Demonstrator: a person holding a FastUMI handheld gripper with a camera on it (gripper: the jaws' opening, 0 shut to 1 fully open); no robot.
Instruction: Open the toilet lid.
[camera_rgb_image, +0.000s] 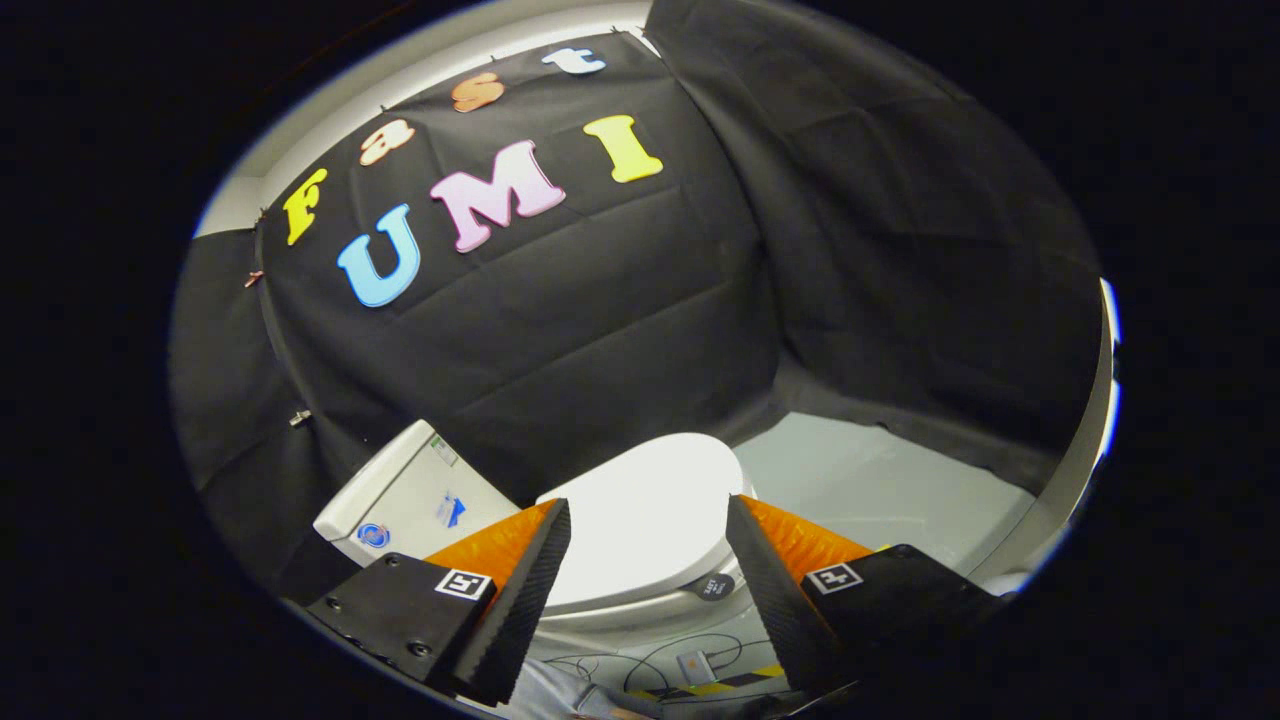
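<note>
Where the black cloth wall meets the pale floor (880, 480), a white toilet (600, 610) is found, seen from above and tilted by the fisheye view. Its toilet lid (645, 520) is recorded as closed: a smooth, glossy white oval lying flat on the bowl, brightly lit at its middle, with a rounded rim. At the near right edge of the lid a small dark round tag (712, 586) is noted; its print is too small to be read. To the left of the lid, and farther back, the white cistern (405, 495) is set against the cloth, with small blue marks on its top face. On the floor nearest the camera, thin cables (610, 668) and a small grey box (694, 664) are seen, beside a strip of yellow-and-black tape (735, 682). The gripper (648, 530) is held above the toilet and pointed down at it, with its jaws wide apart; the lid is framed between the two fingers (525, 590) and nothing is touched by either. A square black-and-white marker (463, 583) is carried on each finger mount.
</note>
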